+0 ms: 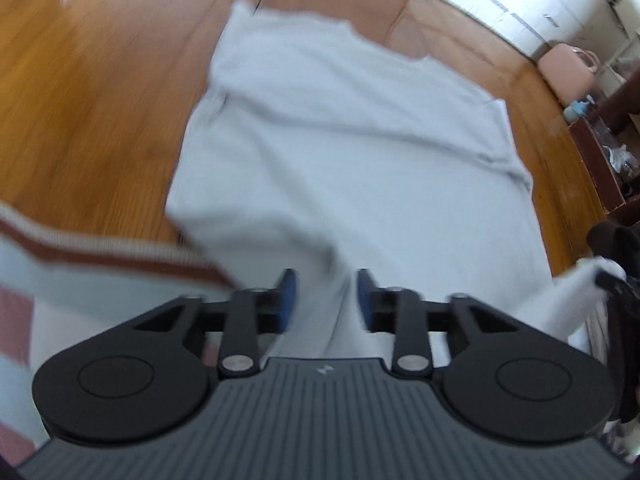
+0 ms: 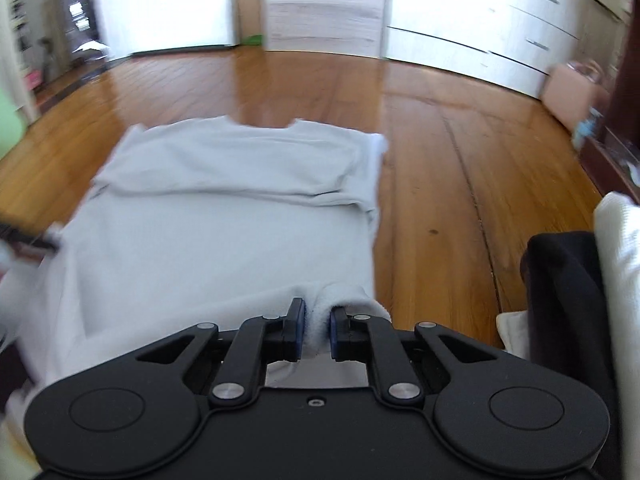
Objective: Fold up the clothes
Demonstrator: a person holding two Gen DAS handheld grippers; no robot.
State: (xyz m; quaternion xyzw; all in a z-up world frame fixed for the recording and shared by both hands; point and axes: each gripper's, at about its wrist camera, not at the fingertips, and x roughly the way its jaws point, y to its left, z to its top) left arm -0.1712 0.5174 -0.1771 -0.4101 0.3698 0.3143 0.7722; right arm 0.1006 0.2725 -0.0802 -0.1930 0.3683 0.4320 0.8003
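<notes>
T-shirt (image 2: 224,216) lying spread on floor (image 2: 440,152) ahead of both jaws, near hem bunching between right gripper (image 2: 317,332) pads, narrowly pinched, and left gripper (image 1: 326,304) pads, looser and partly open — risking slipping out left, skewing fold.

The shirt (image 2: 224,216) lies on the floor (image 2: 440,160), cabinets (image 2: 500,32) behind.

Soft matt cloth shirt (image 2: 216,248) on glossy wooden floor (image 2: 440,160); matt black plastic claws.
</notes>
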